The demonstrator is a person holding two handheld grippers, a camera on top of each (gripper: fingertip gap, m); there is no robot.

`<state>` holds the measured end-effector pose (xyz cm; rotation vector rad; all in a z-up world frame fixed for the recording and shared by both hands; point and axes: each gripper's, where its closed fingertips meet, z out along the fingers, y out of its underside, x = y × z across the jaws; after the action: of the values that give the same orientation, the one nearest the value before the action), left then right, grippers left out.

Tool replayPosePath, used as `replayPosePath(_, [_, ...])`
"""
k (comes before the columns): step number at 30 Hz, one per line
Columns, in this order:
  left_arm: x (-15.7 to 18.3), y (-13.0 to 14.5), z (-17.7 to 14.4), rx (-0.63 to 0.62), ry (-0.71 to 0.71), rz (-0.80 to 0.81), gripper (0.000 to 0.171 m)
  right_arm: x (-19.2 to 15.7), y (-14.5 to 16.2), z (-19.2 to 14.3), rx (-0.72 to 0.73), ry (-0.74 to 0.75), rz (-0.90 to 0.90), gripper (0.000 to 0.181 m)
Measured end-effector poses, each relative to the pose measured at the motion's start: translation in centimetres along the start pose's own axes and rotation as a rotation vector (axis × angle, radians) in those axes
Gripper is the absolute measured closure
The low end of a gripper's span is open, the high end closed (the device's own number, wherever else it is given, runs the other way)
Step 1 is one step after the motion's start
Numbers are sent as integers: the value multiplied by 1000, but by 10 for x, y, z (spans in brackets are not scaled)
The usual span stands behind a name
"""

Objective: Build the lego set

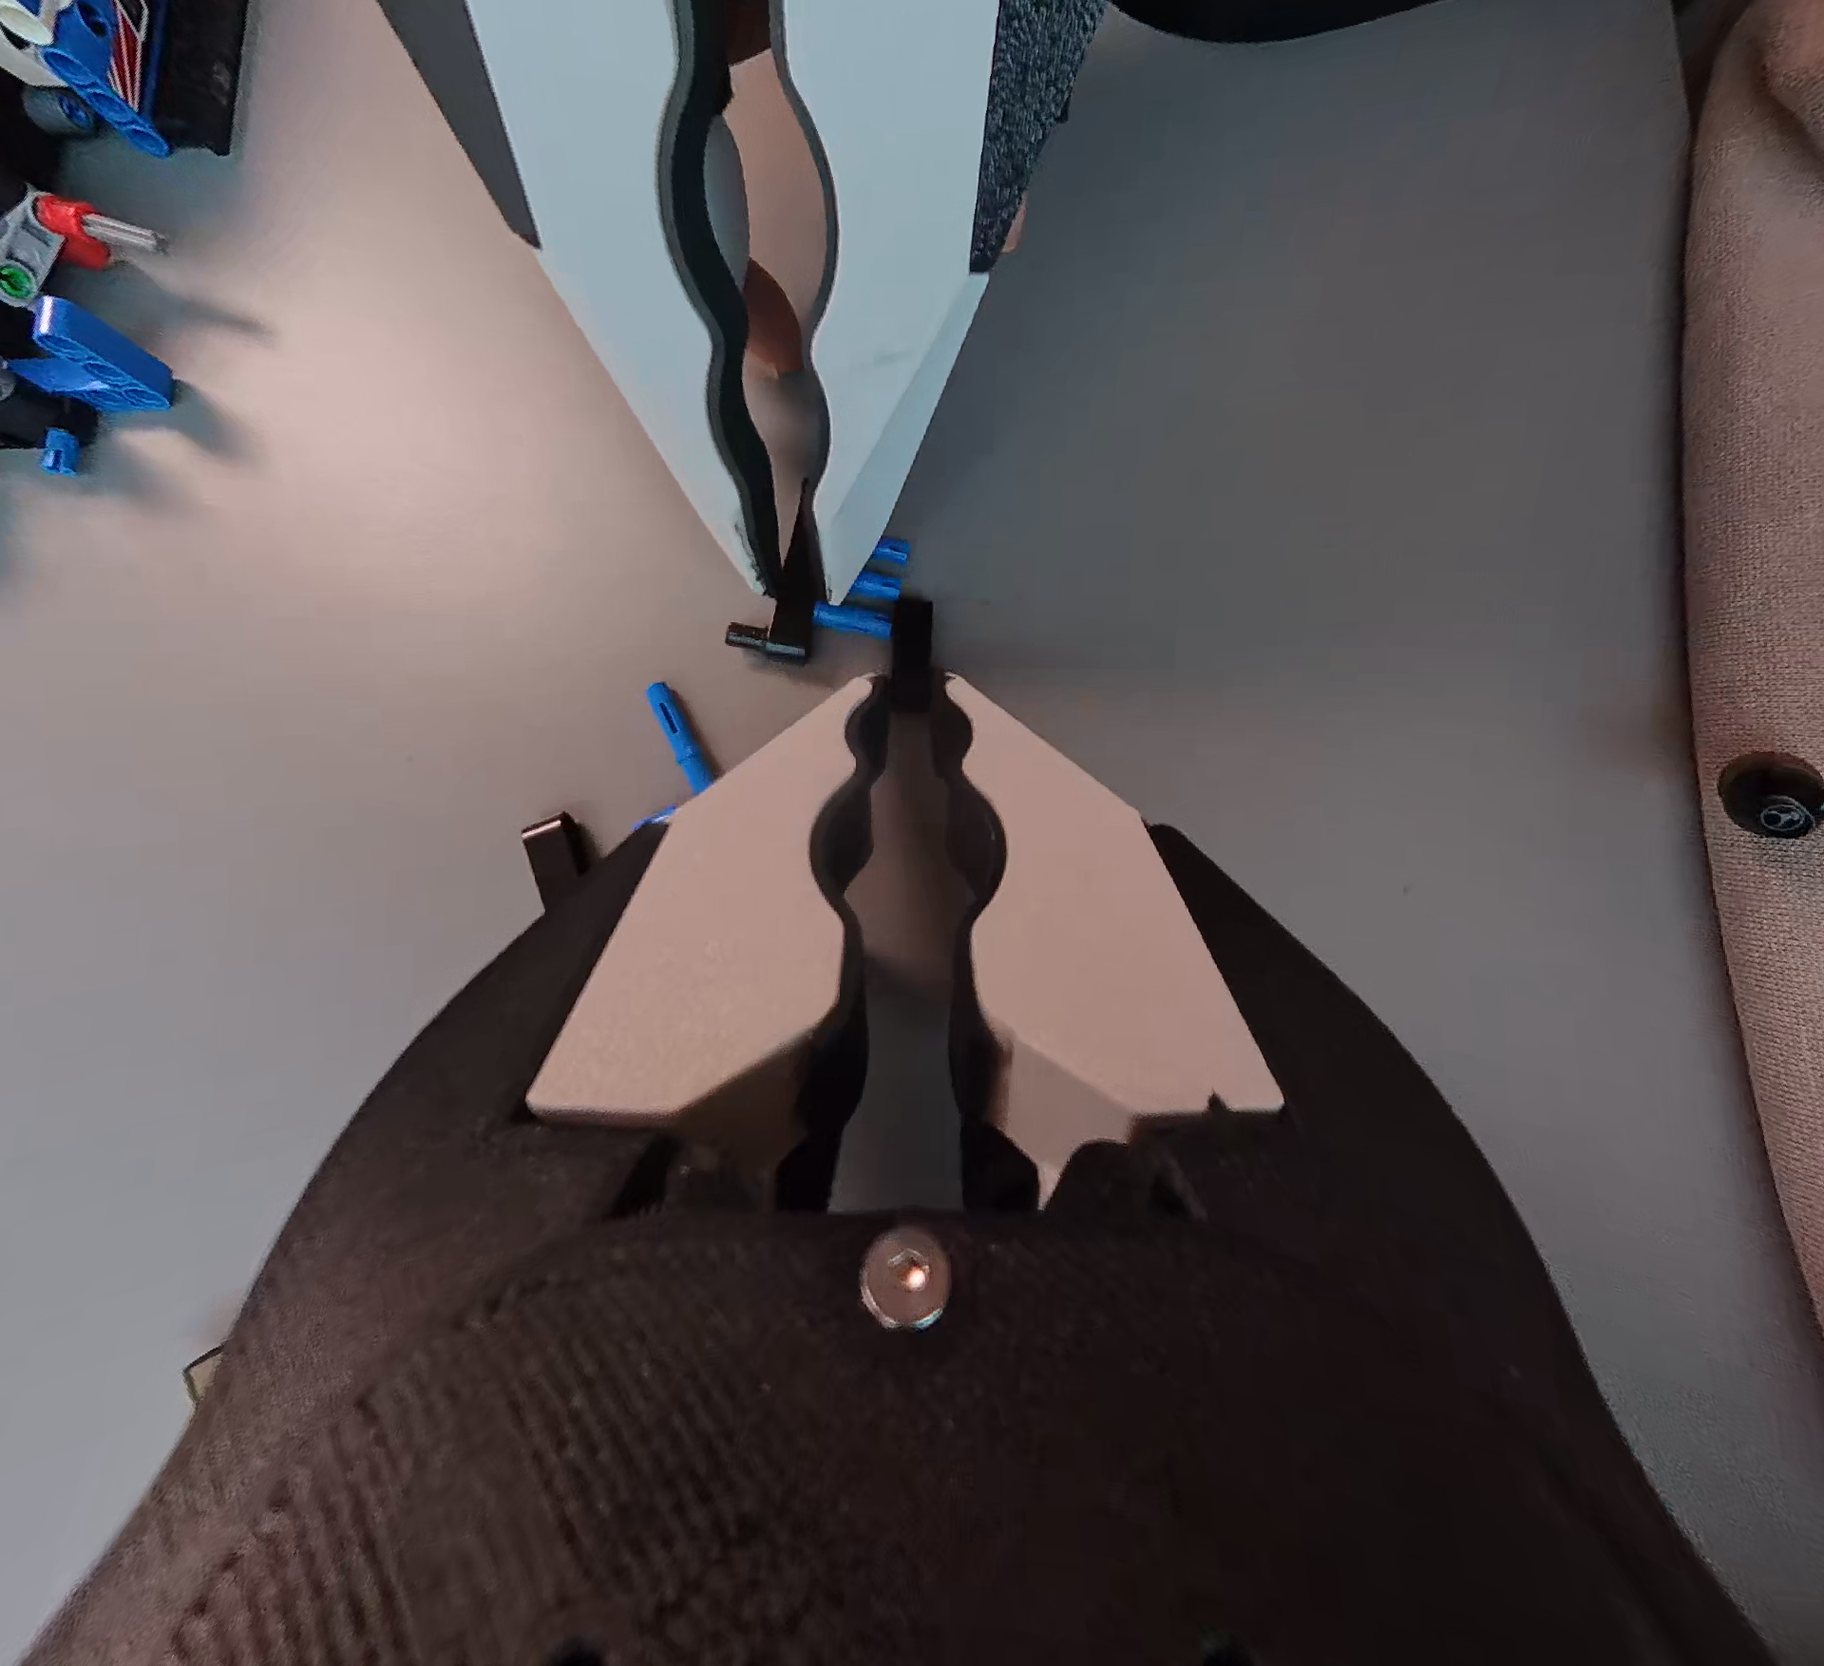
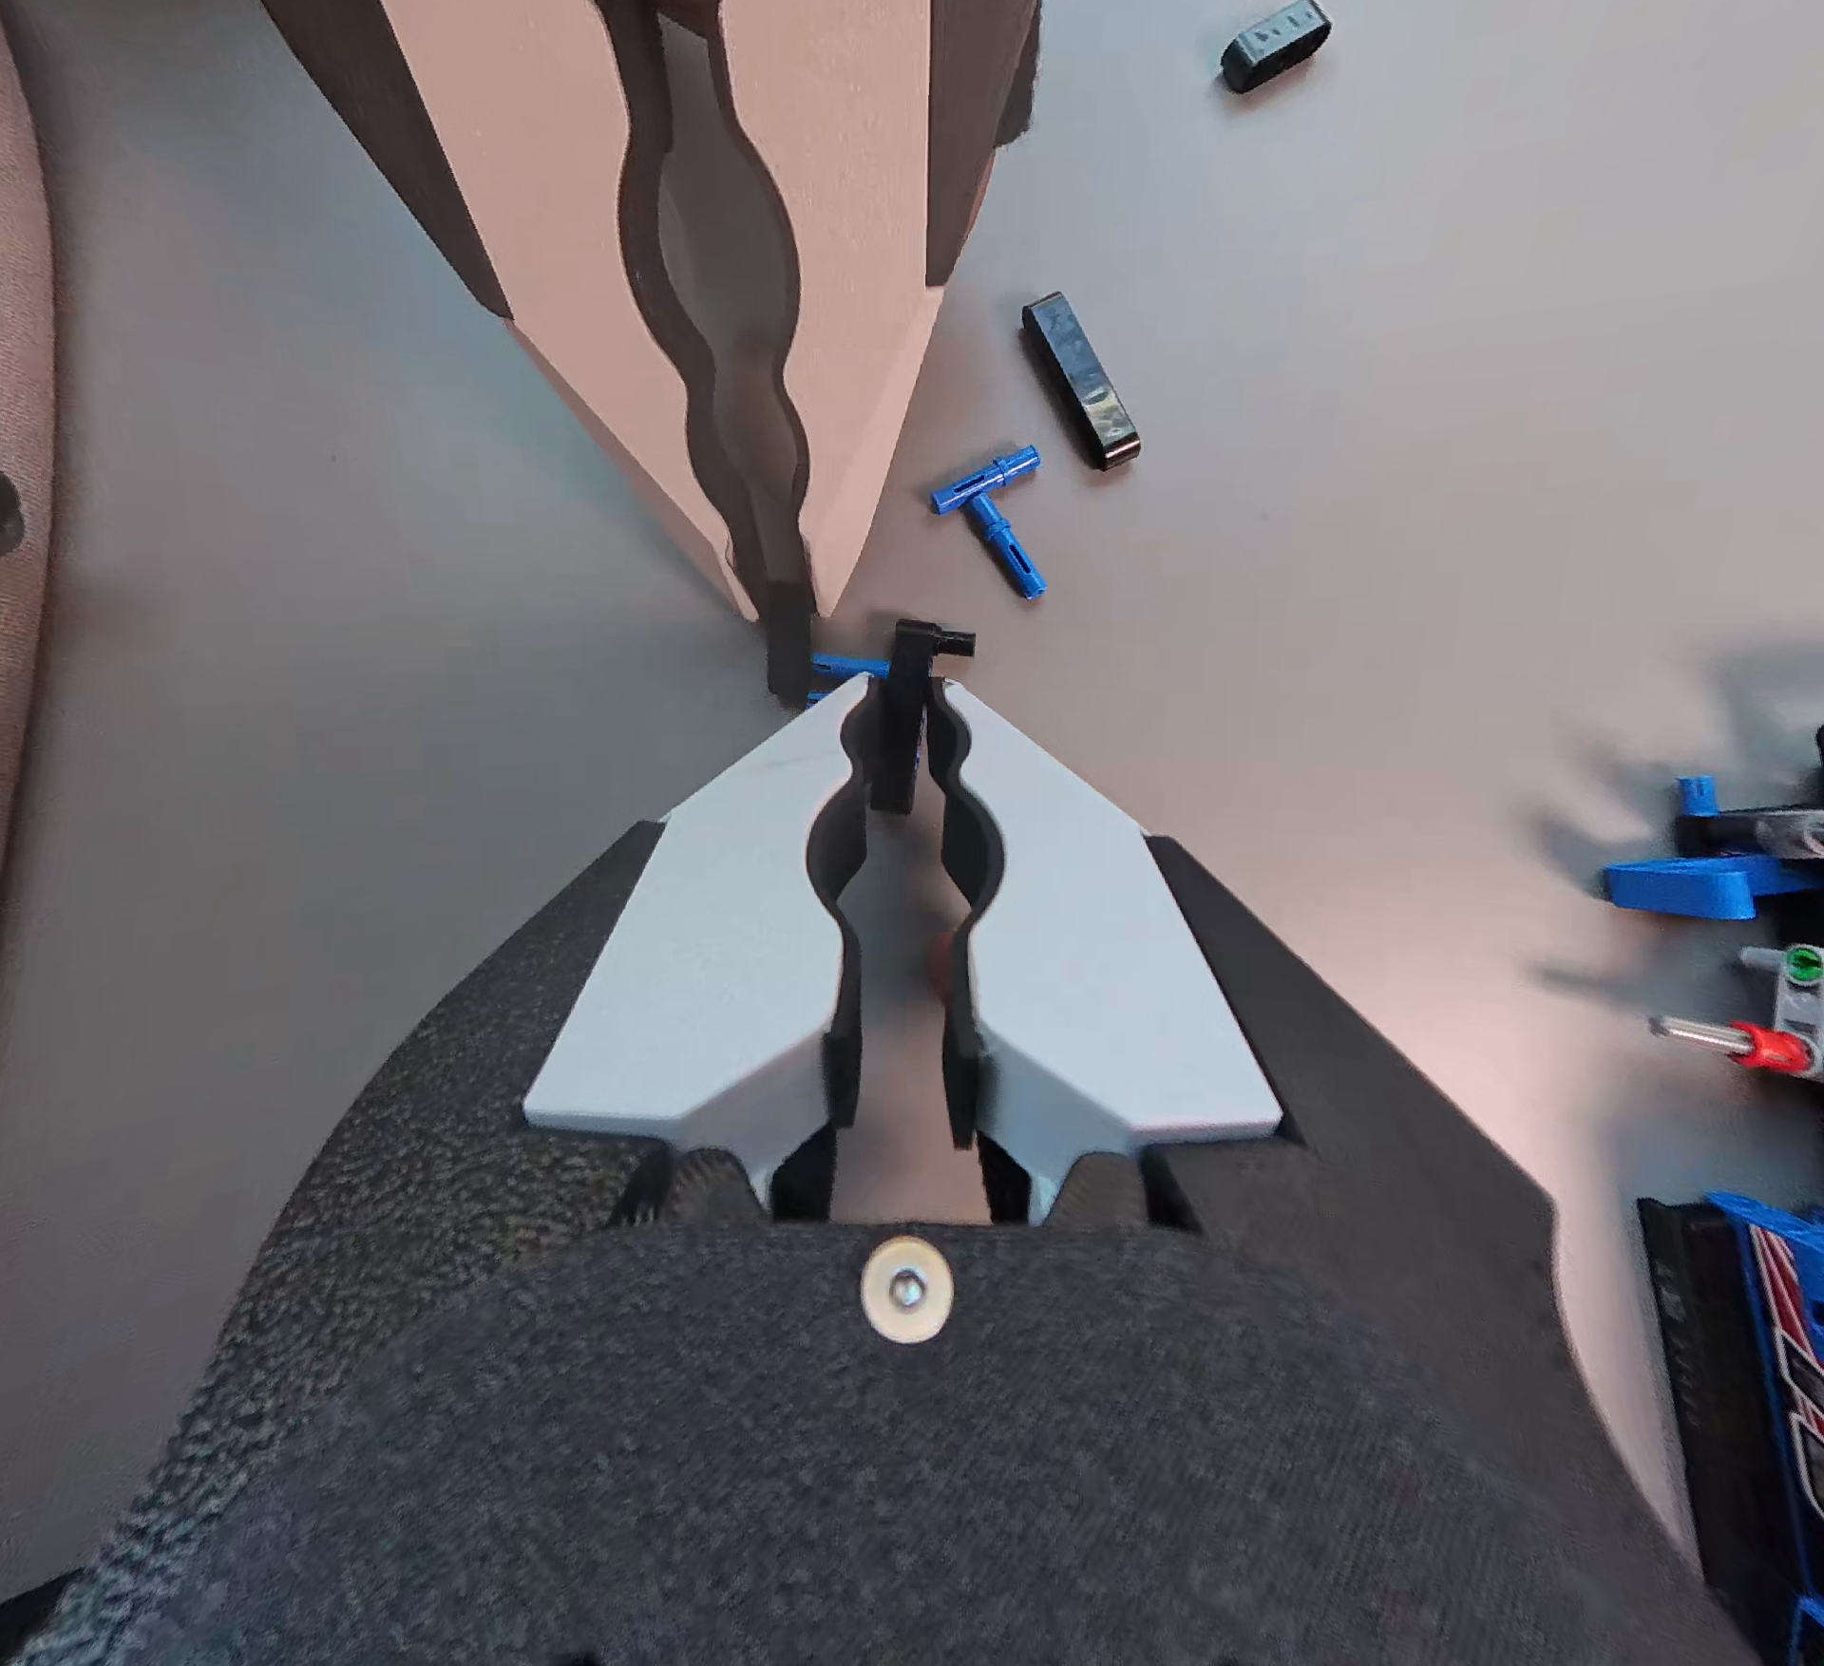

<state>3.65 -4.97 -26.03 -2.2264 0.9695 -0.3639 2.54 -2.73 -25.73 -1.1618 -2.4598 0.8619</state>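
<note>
The left hand-held gripper (image 1: 910,691), with tan fingers on a dark ribbed body, is pinching a short black beam (image 1: 910,654) at its very tips. The beam's long axis runs straight along the fingers, pointing away from the camera. Meeting it tip to tip is the right hand-held gripper (image 2: 900,701), pale grey fingers on a speckled black body, pinching a second black beam (image 2: 900,721) that also lies along its fingers. A small black pin (image 2: 952,642) juts sideways from the far end of that beam.

Blue pins (image 1: 859,602) bridge the gap between the two black beams, lying crosswise to both grippers. How many there are, and whether they are seated in both beams, is hard to make out, since the fingertips cover their ends.

On the smooth grey bench (image 2: 1382,434), near the tips, lie two loose blue pins in a T shape (image 2: 987,513), a glossy black beam (image 2: 1081,380) and, farther off, a shorter dark beam (image 2: 1275,45). At the edge of the right wrist view a partly built blue model (image 2: 1698,883) with red and grey parts is cut off by the frame. A beige buttoned garment (image 1: 1757,533) fills the right edge of the left wrist view.
</note>
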Motion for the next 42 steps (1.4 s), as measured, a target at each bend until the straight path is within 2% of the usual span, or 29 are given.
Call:
replayPosePath(12, [0,0,0,-29,-30,23,165,-2,1,0,-8,-4,11,176])
replayPosePath(20, [-4,-3,1,-58,-186,104,165,0,3,-2,-18,8,41,176])
replayPosePath(24, [-4,-3,1,-42,-216,116,165,0,4,-2,-22,27,25,176])
replayPosePath(32, [-4,-2,2,-32,-135,-77,165,0,5,-3,9,12,42,176])
replayPosePath(38, [-4,-4,3,-10,-170,32,165,-3,6,-4,15,-14,18,176])
replayPosePath(42, [-5,-6,4,-17,-273,112,165,-2,9,-7,7,0,69,177])
